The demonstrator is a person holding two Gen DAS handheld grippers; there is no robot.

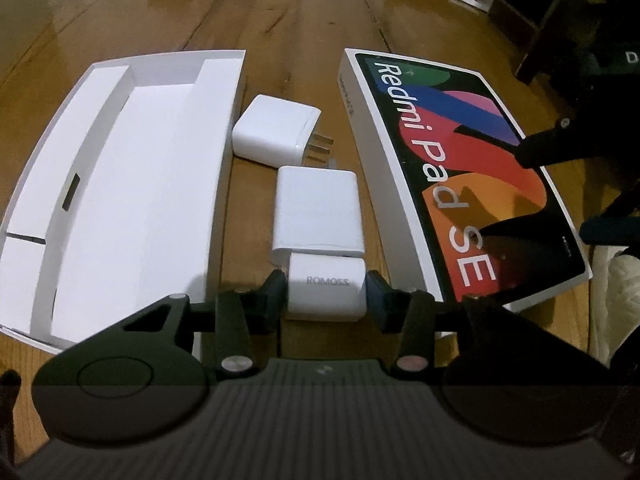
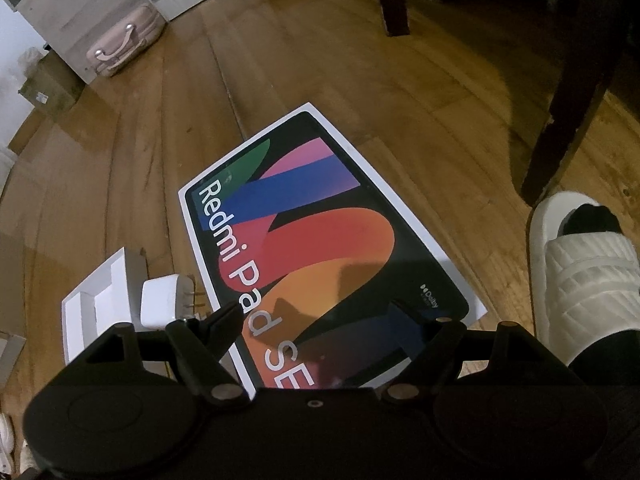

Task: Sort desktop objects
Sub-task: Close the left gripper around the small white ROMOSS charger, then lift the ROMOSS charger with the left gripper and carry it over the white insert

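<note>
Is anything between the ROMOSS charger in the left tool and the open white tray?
Nothing visible blocks it. The left tool grips the ROMOSS charger, and the tray lies directly left, open-topped. Only its low side wall must be cleared.

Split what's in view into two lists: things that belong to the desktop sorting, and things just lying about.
Job:
ROMOSS charger between the left gripper jaws
flat white charger
pronged charger
open white box tray
Redmi Pad SE lid

Lying about:
pink bag
cardboard box
chair leg
white slipper
</note>
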